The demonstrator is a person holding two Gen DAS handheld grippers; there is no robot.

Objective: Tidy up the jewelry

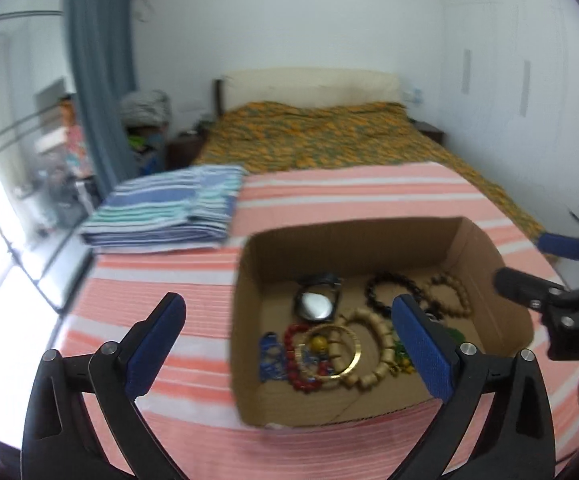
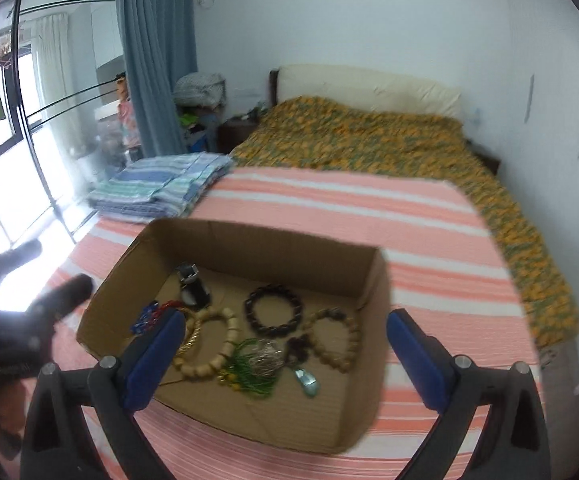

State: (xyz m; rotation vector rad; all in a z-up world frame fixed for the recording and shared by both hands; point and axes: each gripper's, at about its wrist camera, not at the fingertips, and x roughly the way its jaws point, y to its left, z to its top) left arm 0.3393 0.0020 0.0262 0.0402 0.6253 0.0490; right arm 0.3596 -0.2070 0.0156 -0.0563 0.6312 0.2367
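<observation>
Here both tools stand spread wide with nothing between their blue textured pads: the left tongs [image 1: 289, 326] hang over the near left edge of the box, the right tongs [image 2: 285, 342] over its near right part. Beneath them sits a shallow open brown cardboard box [image 2: 273, 240] holding the jewelry in a loose heap. Inside lie a thin gold metal bangle [image 1: 329, 350], a bracelet of chunky pale wooden beads [image 2: 211, 344], a bracelet of dark round beads [image 2: 273, 310], a bracelet of tan round beads [image 2: 335, 340], a strand of small red beads [image 1: 293, 364], a tangle of small green beads [image 2: 251, 376], and a black-strapped watch with a pale round face [image 1: 316, 306]. The box rests on a coral and white striped cloth [image 2: 429, 248] spread on the bed. A folded stack of blue and white striped fabric [image 1: 161, 210] lies at the cloth's far left corner. Beyond is an orange and green patterned bedspread [image 1: 321, 136].
</observation>
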